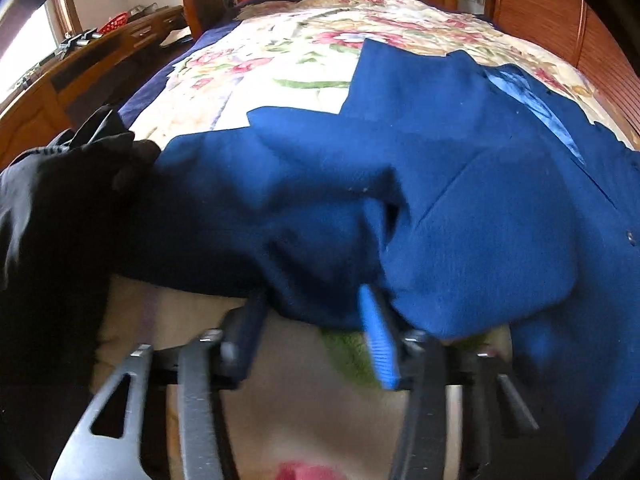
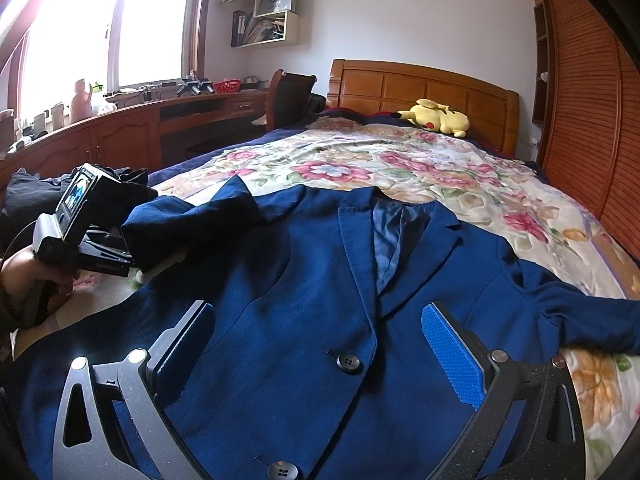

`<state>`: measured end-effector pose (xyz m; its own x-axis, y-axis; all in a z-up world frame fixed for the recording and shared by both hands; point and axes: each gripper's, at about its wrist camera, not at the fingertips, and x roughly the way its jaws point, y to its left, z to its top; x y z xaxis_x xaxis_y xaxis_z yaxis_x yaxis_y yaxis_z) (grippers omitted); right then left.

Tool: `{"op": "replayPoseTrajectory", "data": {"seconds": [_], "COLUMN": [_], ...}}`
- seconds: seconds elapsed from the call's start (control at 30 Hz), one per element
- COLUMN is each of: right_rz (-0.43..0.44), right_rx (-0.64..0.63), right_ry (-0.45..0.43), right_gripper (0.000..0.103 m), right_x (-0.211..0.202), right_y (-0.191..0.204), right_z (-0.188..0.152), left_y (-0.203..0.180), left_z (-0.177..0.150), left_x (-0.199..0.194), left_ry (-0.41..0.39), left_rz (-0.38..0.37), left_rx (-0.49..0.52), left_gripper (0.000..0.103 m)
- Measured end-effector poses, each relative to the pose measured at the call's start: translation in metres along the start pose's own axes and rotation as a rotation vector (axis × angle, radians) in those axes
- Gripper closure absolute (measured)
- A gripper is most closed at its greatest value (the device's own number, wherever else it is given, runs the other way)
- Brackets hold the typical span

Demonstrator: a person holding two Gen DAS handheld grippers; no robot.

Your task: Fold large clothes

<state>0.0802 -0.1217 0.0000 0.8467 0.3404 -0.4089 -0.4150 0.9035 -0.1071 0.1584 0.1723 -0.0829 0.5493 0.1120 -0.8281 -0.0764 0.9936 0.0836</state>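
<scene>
Left gripper (image 1: 316, 316) pinches my blue blazer's (image 2: 304, 300) sleeve at the bed's (image 2: 440, 184) near edge; right gripper (image 2: 320, 344) hangs wide open over it.

Left gripper (image 1: 316, 312) angles steeply downward, its pads apparently pinching cloth, though motion blur obscures contact. A hand (image 2: 30, 280) grasps its handle. Right gripper (image 2: 320, 344) hangs wide apart, tilted slightly downward.

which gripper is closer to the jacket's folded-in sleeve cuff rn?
Left. The left gripper has its fingers around the sleeve cuff; the right gripper hangs open over the jacket front by the buttons.
</scene>
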Motion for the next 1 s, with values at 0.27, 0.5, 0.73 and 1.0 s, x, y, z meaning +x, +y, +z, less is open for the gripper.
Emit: {"op": "replayPoseTrajectory", "data": {"seconds": [0.27,0.5,0.73,1.0], "right_rz": [0.001,-0.004,-0.019,-0.043], "right_rx": [-0.003,0.008,0.032,0.054], "right_ry": [-0.011,-0.024,-0.042,-0.045], "right_gripper": [0.0,0.0,0.0,0.0], "right_x": [-0.004,-0.014,-0.027,-0.037], "right_y": [0.0,-0.008,-0.019,-0.032], "right_z": [0.0,-0.003,-0.006,-0.013], "left_y": [-0.005,-0.04,-0.092,-0.154], "left_z": [0.018,0.037,0.056,0.075], "left_x": [-0.037,-0.096,-0.13,-0.14], "left_ry": [-0.112,-0.262,-0.366,-0.411], "left_rz": [0.023,0.011,-0.055,-0.123], "left_rx": [0.022,0.077,0.134,0.19], "left_gripper": [0.099,0.099,0.099,0.099]}}
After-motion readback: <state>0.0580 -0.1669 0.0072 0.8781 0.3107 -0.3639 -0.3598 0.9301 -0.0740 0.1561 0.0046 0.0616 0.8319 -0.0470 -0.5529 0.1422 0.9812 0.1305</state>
